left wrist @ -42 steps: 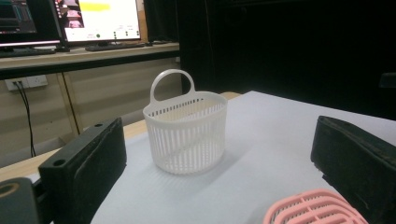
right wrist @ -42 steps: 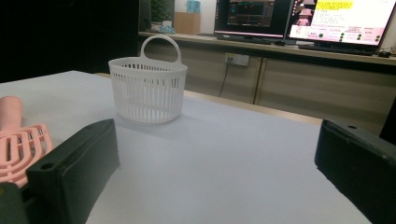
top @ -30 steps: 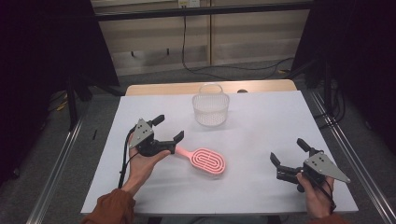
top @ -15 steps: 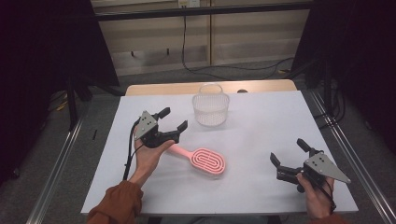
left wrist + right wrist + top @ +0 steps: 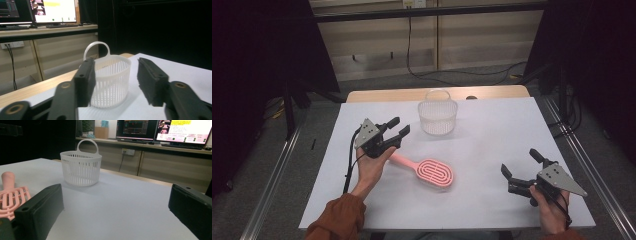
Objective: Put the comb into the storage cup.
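Basket: white slotted plastic basket (image 5: 438,117) stands upright at the table's (image 5: 492,150) far edge; no contents visible.
Hairbrush: pink hairbrush (image 5: 431,170) lies flat mid-table, outside the basket.
Left gripper (image 5: 396,128): jaws spread, raised, empty, aimed at the basket.
Right gripper (image 5: 520,169): jaws wide apart, empty.

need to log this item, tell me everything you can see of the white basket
The white basket is a small round tub that looks like plastic, with slotted, see-through walls and one loop handle rising from its far rim. It stands upright and looks empty, near the far edge of the white table. Nothing touches it. The left gripper, jaws open, points toward it from close by, and the pink brush lies apart, nearer the person.
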`<move>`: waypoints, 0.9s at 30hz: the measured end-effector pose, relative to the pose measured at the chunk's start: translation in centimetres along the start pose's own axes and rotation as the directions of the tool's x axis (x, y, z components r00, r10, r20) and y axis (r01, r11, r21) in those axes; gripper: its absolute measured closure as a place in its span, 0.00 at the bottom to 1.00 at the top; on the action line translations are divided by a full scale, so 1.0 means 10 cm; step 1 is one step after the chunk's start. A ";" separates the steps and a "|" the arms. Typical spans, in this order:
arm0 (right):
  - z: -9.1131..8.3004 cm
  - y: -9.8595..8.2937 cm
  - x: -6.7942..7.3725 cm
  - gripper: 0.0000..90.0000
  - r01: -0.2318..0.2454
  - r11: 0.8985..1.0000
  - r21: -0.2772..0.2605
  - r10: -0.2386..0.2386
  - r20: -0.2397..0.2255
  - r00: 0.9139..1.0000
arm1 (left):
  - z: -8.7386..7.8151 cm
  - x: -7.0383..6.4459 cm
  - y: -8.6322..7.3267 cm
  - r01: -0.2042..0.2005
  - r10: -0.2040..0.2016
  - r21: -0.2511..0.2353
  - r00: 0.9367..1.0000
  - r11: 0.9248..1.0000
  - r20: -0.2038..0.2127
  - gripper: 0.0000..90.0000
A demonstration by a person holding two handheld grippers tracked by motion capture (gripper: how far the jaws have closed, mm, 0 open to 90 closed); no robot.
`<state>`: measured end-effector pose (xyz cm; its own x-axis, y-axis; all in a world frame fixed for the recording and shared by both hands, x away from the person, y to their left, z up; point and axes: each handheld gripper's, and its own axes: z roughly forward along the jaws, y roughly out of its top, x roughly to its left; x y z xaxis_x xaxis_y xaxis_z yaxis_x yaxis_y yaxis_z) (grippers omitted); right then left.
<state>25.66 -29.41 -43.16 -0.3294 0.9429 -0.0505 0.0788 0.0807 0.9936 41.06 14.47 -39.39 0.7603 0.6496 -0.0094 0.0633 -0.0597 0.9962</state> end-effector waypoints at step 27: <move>0.00 0.00 0.00 0.00 0.003 1.000 0.000 -0.003 -0.006 1.000 | -0.05 0.05 0.06 0.051 -0.063 0.143 0.994 0.988 0.086 1.00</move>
<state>25.63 -29.38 -43.16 -0.3357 0.9405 -0.0532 0.0779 0.0840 0.9934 41.14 15.09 -38.76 0.8073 0.5848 -0.0798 0.1934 -0.1344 0.9719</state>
